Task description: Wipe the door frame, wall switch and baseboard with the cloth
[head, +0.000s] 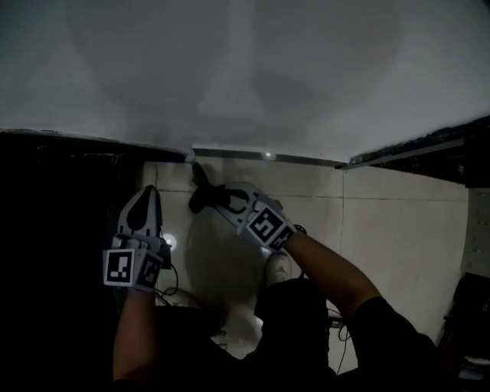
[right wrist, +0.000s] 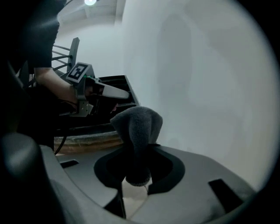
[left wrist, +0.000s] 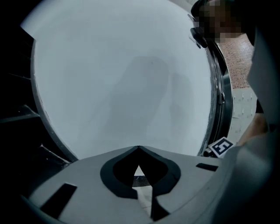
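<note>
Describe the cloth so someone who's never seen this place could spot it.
Follow the big white wall down to where it meets the pale tiled floor. There the right tongs pinch a dark grey cloth, a soft bunched wad; the left tongs beside them are shut and empty.

Before me rises a plain white wall point(head: 245, 69), and at its foot I see pale floor tiles point(head: 398, 222). My light shoe point(head: 279, 266) stands on them, thin cables point(head: 171, 285) trailing near it. A ceiling lamp point(right wrist: 90, 2) glows overhead.
</note>
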Demonstrator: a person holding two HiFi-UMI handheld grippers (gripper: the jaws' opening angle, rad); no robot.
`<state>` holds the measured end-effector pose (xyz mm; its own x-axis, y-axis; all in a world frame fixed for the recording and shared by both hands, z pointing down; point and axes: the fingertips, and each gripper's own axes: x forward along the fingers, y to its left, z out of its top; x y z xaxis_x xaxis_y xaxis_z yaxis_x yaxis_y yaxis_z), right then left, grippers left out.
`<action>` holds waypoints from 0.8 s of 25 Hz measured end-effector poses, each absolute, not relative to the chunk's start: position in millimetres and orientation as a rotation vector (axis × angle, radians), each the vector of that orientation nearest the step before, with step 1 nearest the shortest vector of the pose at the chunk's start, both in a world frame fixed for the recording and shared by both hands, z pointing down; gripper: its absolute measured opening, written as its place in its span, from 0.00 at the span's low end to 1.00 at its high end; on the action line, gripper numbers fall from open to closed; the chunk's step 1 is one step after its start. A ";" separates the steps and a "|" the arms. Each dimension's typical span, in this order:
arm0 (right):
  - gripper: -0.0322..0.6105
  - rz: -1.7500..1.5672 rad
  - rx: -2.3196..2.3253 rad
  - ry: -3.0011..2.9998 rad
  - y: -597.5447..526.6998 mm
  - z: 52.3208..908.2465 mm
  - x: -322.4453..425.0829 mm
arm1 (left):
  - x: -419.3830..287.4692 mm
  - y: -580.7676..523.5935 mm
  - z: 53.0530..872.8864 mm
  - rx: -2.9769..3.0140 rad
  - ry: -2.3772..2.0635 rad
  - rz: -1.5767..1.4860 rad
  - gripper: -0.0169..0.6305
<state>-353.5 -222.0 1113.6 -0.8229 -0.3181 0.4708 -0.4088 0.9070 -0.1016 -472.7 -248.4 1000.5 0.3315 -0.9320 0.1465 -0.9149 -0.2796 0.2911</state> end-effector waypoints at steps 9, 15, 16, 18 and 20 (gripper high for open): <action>0.20 0.152 0.387 -2.545 -257.6 1239.5 -385.4 | -514.0 -295.6 1073.5 2.083 -1.583 -0.158 0.01; 0.20 0.233 0.520 -2.484 -289.7 1292.0 -395.0 | -511.1 -295.1 1079.4 2.029 -1.588 -0.172 0.01; 0.20 0.232 0.537 -2.467 -295.4 1300.1 -394.0 | -504.3 -294.2 1076.2 2.069 -1.562 -0.156 0.01; 0.20 0.227 0.573 -2.438 -306.5 1310.2 -388.7 | -493.7 -290.9 1068.5 2.125 -1.522 -0.146 0.01; 0.20 0.233 0.613 -2.413 -315.0 1315.8 -379.8 | -488.7 -287.6 1063.3 2.133 -1.506 -0.161 0.01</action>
<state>-379.8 -315.0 1315.8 -0.6931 -0.3704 0.6184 -0.4819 0.8761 -0.0154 -488.7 -287.6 1063.3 0.3747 -0.9065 0.1947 -0.8446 -0.2471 0.4749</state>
